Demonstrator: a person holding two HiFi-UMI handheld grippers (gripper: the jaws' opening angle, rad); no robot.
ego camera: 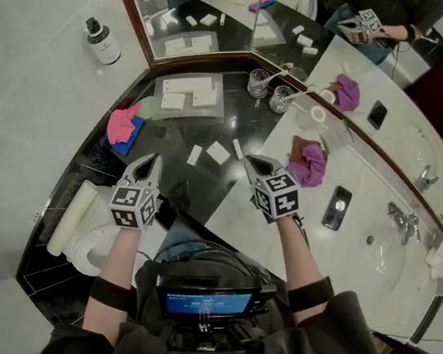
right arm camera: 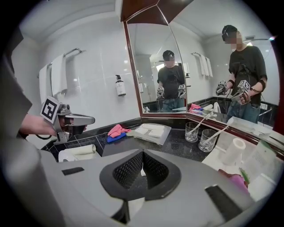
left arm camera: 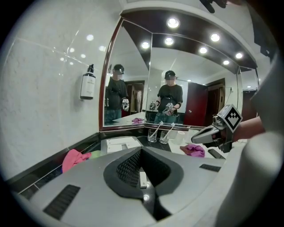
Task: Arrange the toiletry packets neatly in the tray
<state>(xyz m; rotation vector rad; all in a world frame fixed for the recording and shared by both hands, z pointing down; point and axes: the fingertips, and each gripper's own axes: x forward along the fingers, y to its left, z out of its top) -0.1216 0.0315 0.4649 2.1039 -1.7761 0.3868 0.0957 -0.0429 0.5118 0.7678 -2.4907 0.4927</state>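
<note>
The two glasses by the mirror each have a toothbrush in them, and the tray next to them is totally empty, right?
Not quite. The tray is not empty: white packets already lie in it, as the head view shows. What you said about the glasses is right.

Left claw [left arm camera: 142,154] jaws closed with nothing between them, white packet [left arm camera: 143,179] seen through its opening on dark tabletop [left arm camera: 144,141], tray [left arm camera: 120,144] beyond, pink cloth [left arm camera: 73,158] at left, right claw [left arm camera: 194,138] raised at right
</note>
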